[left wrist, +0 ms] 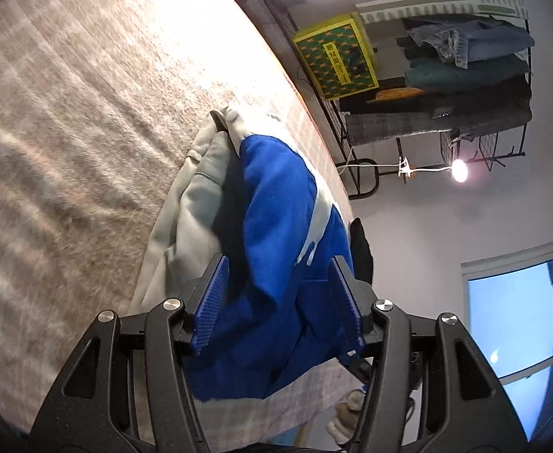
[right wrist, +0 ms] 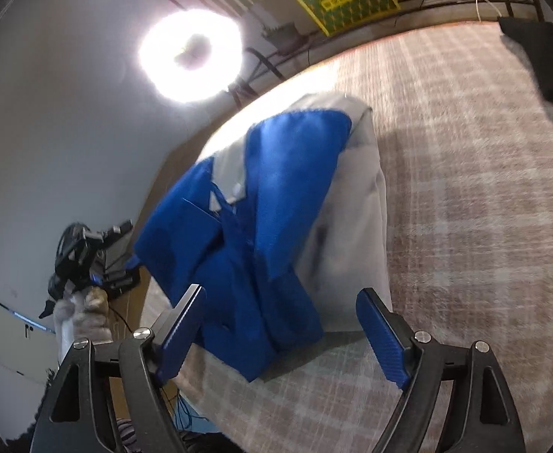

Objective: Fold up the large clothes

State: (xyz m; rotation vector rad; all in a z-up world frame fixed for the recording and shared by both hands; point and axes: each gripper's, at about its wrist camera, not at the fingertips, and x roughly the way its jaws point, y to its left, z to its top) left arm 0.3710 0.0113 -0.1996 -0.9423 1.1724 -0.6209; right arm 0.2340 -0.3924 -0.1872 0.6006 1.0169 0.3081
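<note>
On the bench (left wrist: 68, 132), which has a plaid cloth over it, the blue-and-grey garment (left wrist: 276, 226) sits bunched in a heap near one edge. The left gripper (left wrist: 280, 302) has a thick wad of the blue fabric bulging between its ribbed blue pads (left wrist: 210, 302), and both pads look to be touching it, so it's pinching the garment at about half spread. The right gripper (right wrist: 282, 334) is spread wide, with the garment's (right wrist: 269, 204) near blue corner lying in the gap on the bench; the pads (right wrist: 384, 343) aren't pressing on anything.

Only the left view shows the rack (left wrist: 465, 87) stacked with folded clothes, a small lamp (left wrist: 459, 170) and a window (left wrist: 522, 321). Only the right view shows the garment's grey side spreading over the bench (right wrist: 465, 188), a dark thing (right wrist: 541, 56) at the far corner, and a gloved hand (right wrist: 87, 313) holding the other gripper's handle. Both catch the ring light (right wrist: 191, 56) and the yellow-green box (left wrist: 337, 56).
</note>
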